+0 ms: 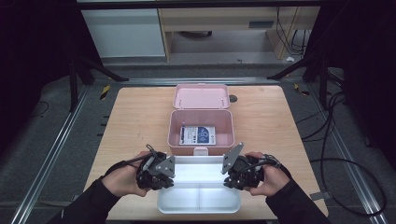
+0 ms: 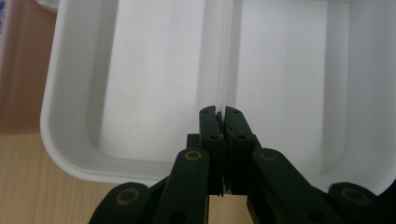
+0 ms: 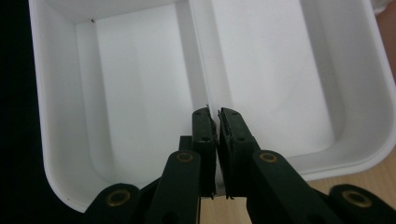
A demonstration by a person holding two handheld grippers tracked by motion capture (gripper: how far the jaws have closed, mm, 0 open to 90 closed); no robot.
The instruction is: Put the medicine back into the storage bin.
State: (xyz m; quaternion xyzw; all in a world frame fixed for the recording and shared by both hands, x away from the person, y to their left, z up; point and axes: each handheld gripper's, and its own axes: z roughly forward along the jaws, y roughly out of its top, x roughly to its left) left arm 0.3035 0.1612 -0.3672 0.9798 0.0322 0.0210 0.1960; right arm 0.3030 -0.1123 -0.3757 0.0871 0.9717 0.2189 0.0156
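Tray (image 1: 198, 203), white plastic with two compartments, sits just in front of the pink box (image 1: 201, 122). We pinch its short walls: left gripper (image 2: 219, 112) and right gripper (image 3: 215, 114) clamped tight on the rim. Judged light, stiff, slippery; we keep it level.

White two-compartment tray (image 1: 198, 198), empty, held by its end walls, at the table's near edge
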